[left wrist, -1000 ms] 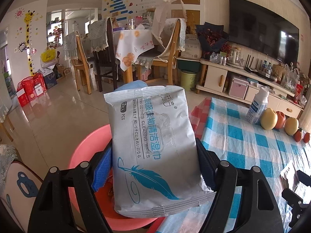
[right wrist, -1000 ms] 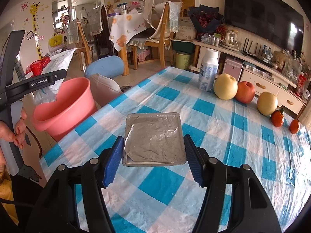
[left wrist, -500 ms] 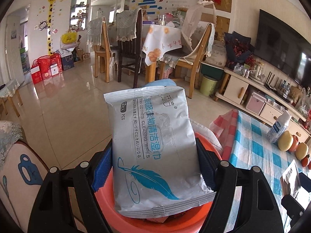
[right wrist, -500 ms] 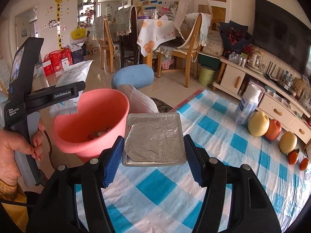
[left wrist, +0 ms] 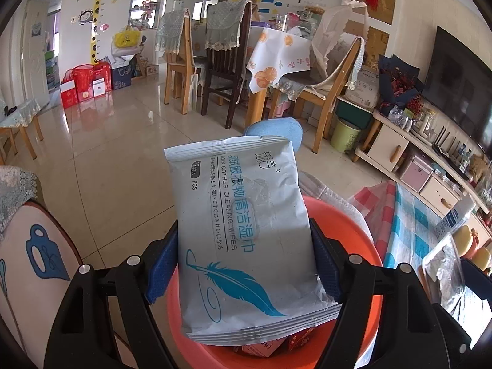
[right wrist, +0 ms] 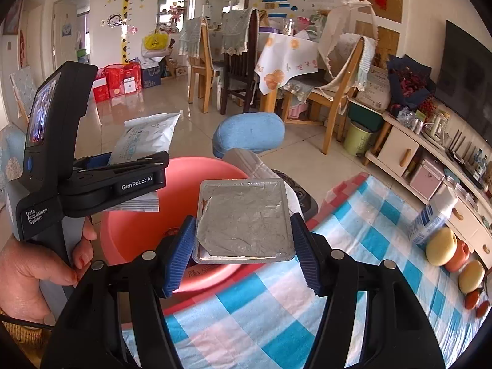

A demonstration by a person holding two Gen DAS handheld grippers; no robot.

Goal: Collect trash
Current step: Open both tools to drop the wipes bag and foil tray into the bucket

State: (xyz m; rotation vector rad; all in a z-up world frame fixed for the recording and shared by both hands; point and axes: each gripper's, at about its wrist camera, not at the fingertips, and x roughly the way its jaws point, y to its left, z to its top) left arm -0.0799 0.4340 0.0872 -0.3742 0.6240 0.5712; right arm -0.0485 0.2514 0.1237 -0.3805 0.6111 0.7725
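Both hands have swung from the checked tablecloth (right wrist: 353, 230) toward the pink basin (right wrist: 138, 233). The left gripper (left wrist: 244, 261) stays clamped on the wipes packet (left wrist: 243, 233), now directly above the basin (left wrist: 363, 246). The right gripper (right wrist: 243, 243) grips a foil tray (right wrist: 244, 218) at the basin's table-side rim, perhaps just overlapping it. Open tiled floor (left wrist: 107, 153) lies beyond.

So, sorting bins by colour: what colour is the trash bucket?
Coral pink bucket, clearest in the right wrist view.
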